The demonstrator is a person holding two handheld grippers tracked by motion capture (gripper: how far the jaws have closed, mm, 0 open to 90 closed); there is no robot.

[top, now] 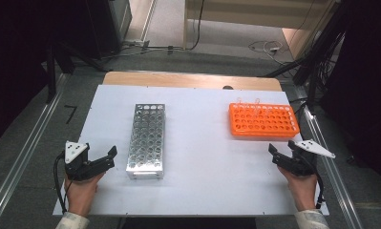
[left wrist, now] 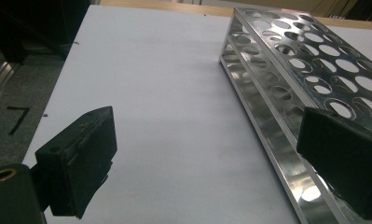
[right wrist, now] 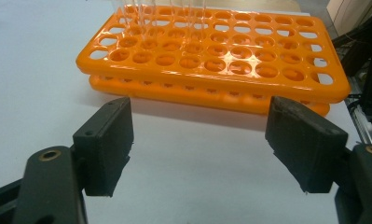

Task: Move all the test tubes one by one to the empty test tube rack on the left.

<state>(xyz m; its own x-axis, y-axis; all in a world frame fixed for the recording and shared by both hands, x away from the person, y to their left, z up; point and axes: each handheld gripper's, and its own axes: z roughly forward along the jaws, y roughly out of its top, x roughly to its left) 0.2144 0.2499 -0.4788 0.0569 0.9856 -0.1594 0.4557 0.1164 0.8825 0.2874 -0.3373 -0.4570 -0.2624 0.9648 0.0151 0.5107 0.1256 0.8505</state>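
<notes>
A shiny metal tube rack [top: 146, 139] stands on the white table, left of centre, its holes empty as far as I can see. An orange plastic rack [top: 263, 120] lies at the right, with clear tubes [top: 248, 101] standing in its far row. My left gripper [top: 108, 158] rests open just left of the metal rack's near end [left wrist: 286, 140], nothing between its jaws. My right gripper [top: 281, 151] is open in front of the orange rack [right wrist: 211, 56], near its right end, holding nothing. Clear tubes [right wrist: 146, 18] rise at the top of the right gripper view.
The white table top [top: 202, 157] has bare space between the two racks. Its wooden far edge [top: 193, 78] borders a grey floor with cables. Metal rails [top: 16, 162] run along both sides of the table.
</notes>
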